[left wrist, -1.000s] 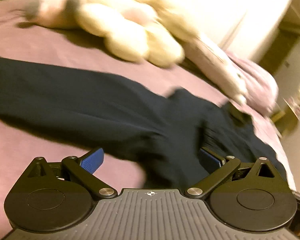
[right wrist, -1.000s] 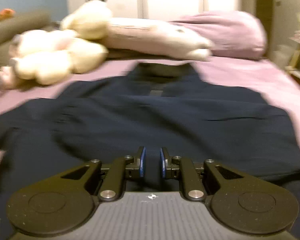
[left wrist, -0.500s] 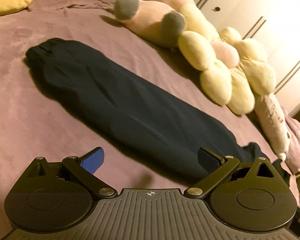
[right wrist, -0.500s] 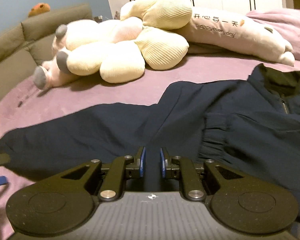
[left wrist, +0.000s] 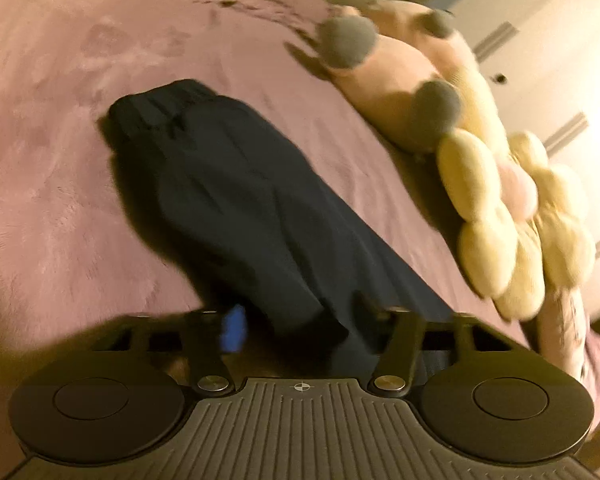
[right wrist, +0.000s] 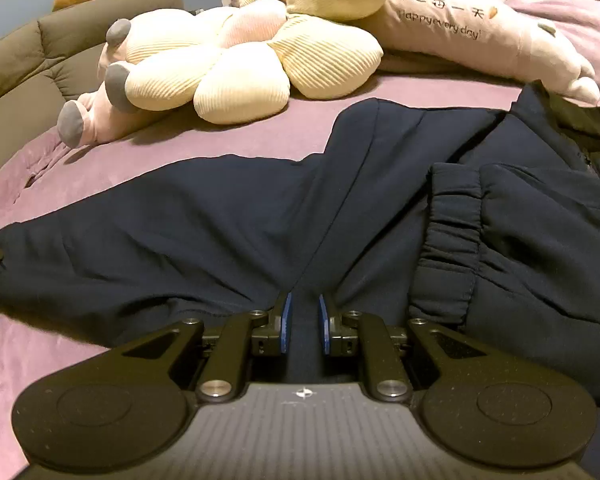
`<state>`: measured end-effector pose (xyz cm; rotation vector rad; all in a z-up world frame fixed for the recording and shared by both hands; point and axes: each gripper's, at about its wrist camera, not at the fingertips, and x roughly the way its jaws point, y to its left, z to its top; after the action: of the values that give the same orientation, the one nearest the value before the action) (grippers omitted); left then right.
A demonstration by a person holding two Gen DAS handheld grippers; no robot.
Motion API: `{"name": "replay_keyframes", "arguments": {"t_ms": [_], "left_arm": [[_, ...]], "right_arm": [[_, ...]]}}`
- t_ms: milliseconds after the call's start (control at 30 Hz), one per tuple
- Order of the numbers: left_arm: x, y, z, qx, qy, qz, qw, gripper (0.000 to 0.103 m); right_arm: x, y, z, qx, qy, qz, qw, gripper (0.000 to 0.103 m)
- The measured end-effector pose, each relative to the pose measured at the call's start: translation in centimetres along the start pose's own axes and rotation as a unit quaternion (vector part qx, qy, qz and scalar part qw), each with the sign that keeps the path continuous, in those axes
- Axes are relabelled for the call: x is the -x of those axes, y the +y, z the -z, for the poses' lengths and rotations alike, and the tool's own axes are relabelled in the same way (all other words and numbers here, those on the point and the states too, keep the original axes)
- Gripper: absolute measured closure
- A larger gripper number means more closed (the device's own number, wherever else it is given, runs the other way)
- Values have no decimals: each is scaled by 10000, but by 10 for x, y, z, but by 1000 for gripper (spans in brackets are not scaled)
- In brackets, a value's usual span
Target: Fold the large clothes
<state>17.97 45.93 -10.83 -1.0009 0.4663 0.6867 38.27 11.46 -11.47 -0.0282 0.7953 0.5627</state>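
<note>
A dark navy jacket (right wrist: 380,200) lies spread on the purple bed (left wrist: 60,200). One sleeve (left wrist: 240,200) stretches out flat, its ribbed cuff (left wrist: 160,108) at the far end. My left gripper (left wrist: 298,318) is low over the near part of this sleeve. Its jaws are closing with the cloth between them, and no pad clearly presses on it in the blurred view. My right gripper (right wrist: 303,322) is shut on a pinch of jacket cloth where the sleeve meets the body, and creases run into its pads. The other sleeve's cuff (right wrist: 452,232) lies folded over the body.
A cream flower cushion (right wrist: 260,60) and a pink plush toy (left wrist: 388,92) lie on the bed beyond the sleeve. A long printed pillow (right wrist: 480,40) rests near the collar. An olive padded headboard (right wrist: 40,60) and white wardrobe doors stand behind.
The left gripper swept along the sleeve toward its cuff, sank onto it, and its jaws narrowed around the cloth. The right gripper shifted left across the jacket, staying shut.
</note>
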Motion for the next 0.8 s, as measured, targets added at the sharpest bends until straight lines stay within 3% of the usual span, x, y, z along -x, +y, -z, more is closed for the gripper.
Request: {"name": "replay_keyframes", "arguments": {"t_ms": [33, 133, 333, 433, 600, 700, 800], "left_arm": [[-4, 4, -3, 105, 38, -16, 9999, 75], [-2, 7, -8, 163, 64, 181, 9997, 90], [41, -37, -12, -474, -348, 1042, 9928, 93], [63, -79, -5, -836, -396, 1644, 9821, 94], [83, -155, 37, -1607, -47, 2552, 9534, 94], [78, -191, 77, -1939, 347, 2835, 9385, 94], [63, -219, 126, -2199, 857, 2878, 9282, 94]], "right_arm": [[-1, 0, 0, 3, -7, -7, 10000, 89], [0, -2, -1, -40, 4, -46, 10000, 89], [16, -9, -5, -552, -161, -199, 9981, 92], [20, -6, -1, -503, -258, -244, 9981, 93], [-1, -20, 4, -726, 167, -307, 9967, 96], [6, -28, 2, -854, 168, -472, 9951, 96], [25, -53, 6, -1574, 68, -681, 9852, 95]]}}
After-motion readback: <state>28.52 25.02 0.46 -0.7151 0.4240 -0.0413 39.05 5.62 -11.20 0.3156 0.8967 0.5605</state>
